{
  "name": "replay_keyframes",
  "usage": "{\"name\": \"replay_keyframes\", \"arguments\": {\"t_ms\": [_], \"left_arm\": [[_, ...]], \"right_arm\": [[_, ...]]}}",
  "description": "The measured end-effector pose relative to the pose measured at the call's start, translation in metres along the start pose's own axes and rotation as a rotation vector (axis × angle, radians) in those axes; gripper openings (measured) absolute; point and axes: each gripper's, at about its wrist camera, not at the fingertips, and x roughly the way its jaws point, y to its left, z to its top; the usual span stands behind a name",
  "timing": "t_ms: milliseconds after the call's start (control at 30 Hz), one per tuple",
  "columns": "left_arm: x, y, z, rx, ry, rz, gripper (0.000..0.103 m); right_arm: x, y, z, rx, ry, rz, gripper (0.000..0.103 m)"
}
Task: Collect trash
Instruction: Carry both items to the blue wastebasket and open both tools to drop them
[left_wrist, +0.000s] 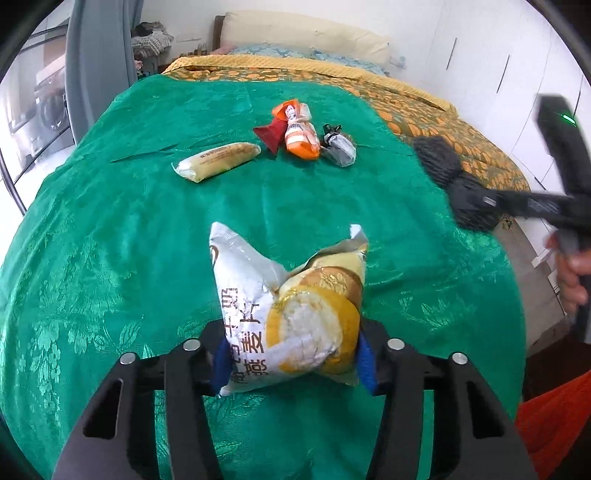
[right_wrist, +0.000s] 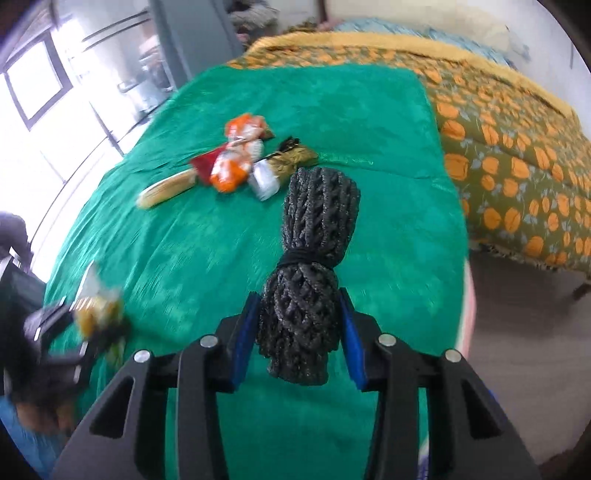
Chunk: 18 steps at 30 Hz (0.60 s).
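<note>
- My left gripper (left_wrist: 291, 356) pinches a crumpled white-and-yellow snack bag (left_wrist: 291, 314); the blue pads (left_wrist: 220, 363) press both its sides.
- Bag print: brown Chinese characters run along the white side, turned sideways from my view; I can't read them cleanly. No brand legible.
- The bag's long axis runs away from me, torn open end pointing toward the far side of the bed, its lower end between the pads, over the green bedspread (left_wrist: 110, 240).
- My right gripper (right_wrist: 297, 321) clamps a bundle of dark grey cord (right_wrist: 310, 258), pads against both sides of its near half.
- The bundle has a black band around its middle; its long axis points straight forward along the fingers, far end fanned out. No writing on it.
- Left on the green bedspread, far middle: 1 pale yellow tube-shaped packet (left_wrist: 216, 162), lying diagonally, with small print along it too small to read.
- Just beside it, 1 orange-and-white wrapper (left_wrist: 299, 133) with a label strip, text unreadable; it overlaps a dark red scrap (left_wrist: 267, 133).
- 1 grey-silver wrapper (left_wrist: 340, 147) touches the orange one's right side.
- In the right wrist view a gold-brown crumpled piece (right_wrist: 295, 157) sits behind the silver wrapper; that view is motion-blurred.
- Orange-flowered quilt (left_wrist: 424, 107) covers the bed beyond the green spread.
</note>
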Motion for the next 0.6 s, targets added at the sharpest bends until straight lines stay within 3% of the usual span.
{"name": "replay_keyframes", "arguments": {"t_ms": [133, 300, 367, 600], "left_arm": [[-0.004, -0.007, -0.002, -0.003, -0.014, -0.033, 0.047], [-0.015, -0.033, -0.008, 0.013, -0.013, -0.108, 0.047], [-0.022, -0.059, -0.009, 0.04, -0.015, -0.15, 0.047], [-0.032, -0.178, -0.008, 0.164, -0.007, -0.327, 0.047]], "right_arm": [[-0.039, -0.019, -0.032, -0.017, -0.019, 0.025, 0.041], [-0.075, -0.077, -0.091, 0.03, -0.002, -0.005, 0.041], [-0.081, -0.108, -0.117, 0.048, 0.023, -0.063, 0.041], [-0.077, -0.189, -0.169, 0.138, 0.077, -0.148, 0.041]]}}
